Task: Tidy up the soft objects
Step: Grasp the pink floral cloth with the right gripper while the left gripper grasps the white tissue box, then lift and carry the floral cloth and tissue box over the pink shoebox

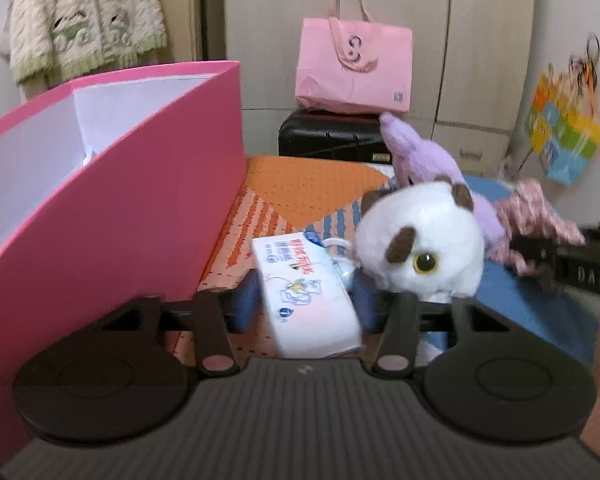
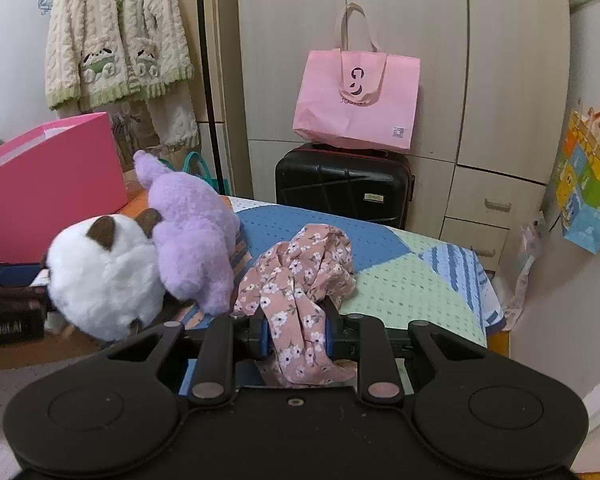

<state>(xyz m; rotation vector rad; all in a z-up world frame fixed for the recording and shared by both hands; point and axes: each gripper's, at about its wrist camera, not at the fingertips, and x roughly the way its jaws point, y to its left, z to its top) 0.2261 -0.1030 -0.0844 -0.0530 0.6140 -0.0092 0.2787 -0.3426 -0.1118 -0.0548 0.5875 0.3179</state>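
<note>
My left gripper [image 1: 306,304] is clamped on a white tissue pack [image 1: 308,296], which sits low over the patchwork bedspread [image 1: 312,184] just beside the open pink box [image 1: 112,208]; what I can see of the box's white inside holds nothing. My right gripper [image 2: 298,336] is pinched tight on the pink floral cloth [image 2: 300,280], bunched on the bedspread. A white plush [image 2: 100,276] leans against a purple plush [image 2: 192,236] between cloth and box.
</note>
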